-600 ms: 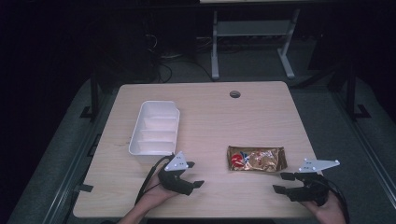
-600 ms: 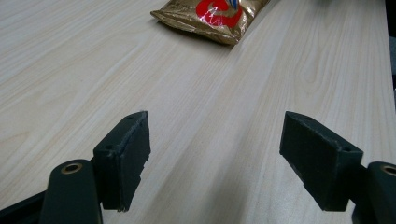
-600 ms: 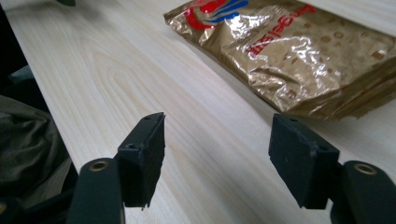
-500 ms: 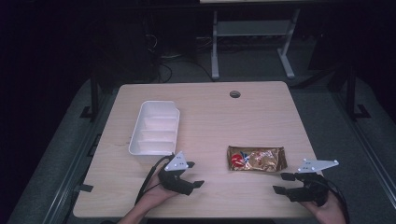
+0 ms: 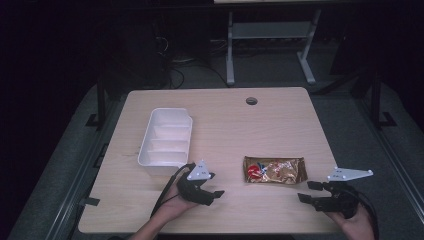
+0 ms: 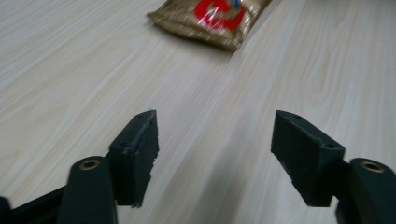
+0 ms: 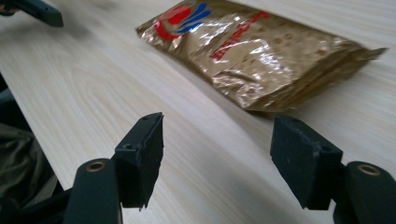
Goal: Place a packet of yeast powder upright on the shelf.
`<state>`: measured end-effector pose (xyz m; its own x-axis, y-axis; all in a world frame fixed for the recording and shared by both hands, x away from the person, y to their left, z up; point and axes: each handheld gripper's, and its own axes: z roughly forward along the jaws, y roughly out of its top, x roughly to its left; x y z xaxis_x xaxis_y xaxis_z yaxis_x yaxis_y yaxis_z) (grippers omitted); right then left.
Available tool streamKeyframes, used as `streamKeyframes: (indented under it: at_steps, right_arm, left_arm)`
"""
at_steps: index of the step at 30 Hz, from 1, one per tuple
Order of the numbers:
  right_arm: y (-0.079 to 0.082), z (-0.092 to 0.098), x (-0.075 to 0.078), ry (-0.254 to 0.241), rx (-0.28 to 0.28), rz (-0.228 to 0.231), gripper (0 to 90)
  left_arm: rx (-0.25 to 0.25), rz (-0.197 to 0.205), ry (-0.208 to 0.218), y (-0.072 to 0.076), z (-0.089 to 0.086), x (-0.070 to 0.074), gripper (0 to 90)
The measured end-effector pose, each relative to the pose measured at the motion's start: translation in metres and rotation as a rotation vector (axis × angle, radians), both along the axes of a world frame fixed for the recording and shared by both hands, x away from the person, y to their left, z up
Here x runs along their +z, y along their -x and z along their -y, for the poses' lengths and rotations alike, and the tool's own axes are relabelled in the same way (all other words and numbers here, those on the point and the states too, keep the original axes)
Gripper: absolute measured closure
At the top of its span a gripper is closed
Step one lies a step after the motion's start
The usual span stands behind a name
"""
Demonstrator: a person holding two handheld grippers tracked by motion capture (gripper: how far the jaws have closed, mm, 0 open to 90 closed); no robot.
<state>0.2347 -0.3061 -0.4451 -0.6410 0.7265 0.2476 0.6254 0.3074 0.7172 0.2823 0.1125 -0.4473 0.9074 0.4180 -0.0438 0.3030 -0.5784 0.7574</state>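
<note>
A gold foil snack packet [image 5: 274,170] with a red and blue logo lies flat on the wooden table [image 5: 235,125], near its front edge. My left gripper [image 5: 214,188] rests to the packet's left, open and holding nothing; the packet [image 6: 212,18] shows ahead of its jaws. My right gripper [image 5: 306,191] sits to the packet's right, near the table's front right corner, open and holding nothing. In the right gripper view the packet [image 7: 261,49] lies just beyond the jaws, and the left gripper's jaw tip [image 7: 39,11] shows at top left.
A white compartment tray [image 5: 167,140] stands on the left half of the table, just behind my left gripper. A round cable hole [image 5: 251,101] is near the far edge. A metal stand [image 5: 270,40] is on the floor beyond the table.
</note>
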Motion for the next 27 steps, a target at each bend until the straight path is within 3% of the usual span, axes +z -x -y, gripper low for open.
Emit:
streamKeyframes:
  at_steps: [3,4,5,9,12,17,22,27]
  right_arm:
    - [-0.001,0.007,0.001,-0.017,-0.035,-0.004,32.6]
    - [-0.001,0.008,0.000,-0.015,-0.047,-0.008,32.0]
    - [-0.002,0.011,0.000,-0.007,-0.065,-0.021,30.7]
    - [-0.002,0.015,0.002,0.005,-0.092,-0.008,30.1]
    - [-0.004,0.024,0.006,-0.013,-0.133,-0.003,28.2]
    - [-0.008,0.029,0.009,-0.008,-0.166,-0.007,27.1]
    - [-0.018,0.036,0.014,-0.052,-0.208,-0.005,25.8]
    - [-0.030,0.036,0.019,-0.066,-0.218,-0.012,25.3]
  left_arm:
    - [-0.018,-0.030,0.014,-0.006,0.007,0.002,45.5]
    - [-0.023,-0.033,0.009,-0.008,0.010,0.001,45.5]
    - [-0.028,-0.044,0.001,-0.011,0.014,0.001,51.4]
    - [-0.037,-0.068,0.013,-0.022,0.026,-0.003,59.2]
    - [-0.058,-0.080,-0.009,-0.032,0.043,-0.003,67.5]
    - [-0.077,-0.086,-0.023,-0.043,0.060,0.001,73.2]
    - [-0.095,-0.085,-0.073,-0.061,0.088,0.001,76.6]
    - [-0.103,-0.088,-0.091,-0.070,0.107,0.000,78.1]
